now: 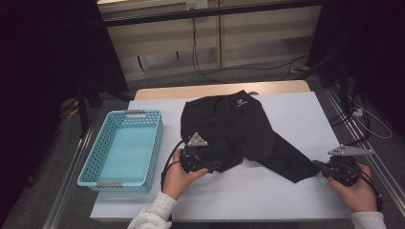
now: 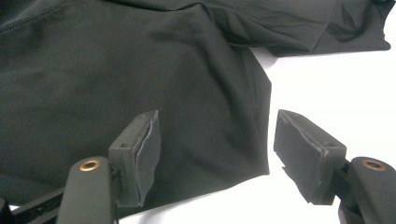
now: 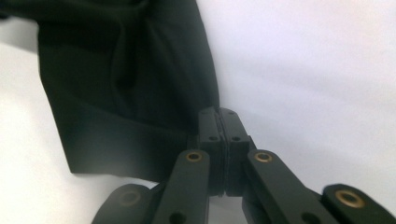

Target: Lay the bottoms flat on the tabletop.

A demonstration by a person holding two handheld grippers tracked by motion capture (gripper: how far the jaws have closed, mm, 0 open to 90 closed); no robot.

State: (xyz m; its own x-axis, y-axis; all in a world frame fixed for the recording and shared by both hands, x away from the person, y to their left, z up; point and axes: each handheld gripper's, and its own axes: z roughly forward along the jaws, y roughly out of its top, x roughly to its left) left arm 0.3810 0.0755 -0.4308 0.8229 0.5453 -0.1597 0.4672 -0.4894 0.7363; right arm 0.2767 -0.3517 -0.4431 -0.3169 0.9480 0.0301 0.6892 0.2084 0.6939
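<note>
On the white tabletop (image 1: 286, 191) your soft, light black stretch-fabric garment (image 1: 229, 129) lies limp: right hand-held gripper (image 1: 319, 167) clenched on its sleeve end, left hand-held gripper (image 1: 210, 164) released over the hem corner, your next hold.

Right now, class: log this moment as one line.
garment: flat on table | left gripper: open over hem | right gripper: shut on garment
</note>
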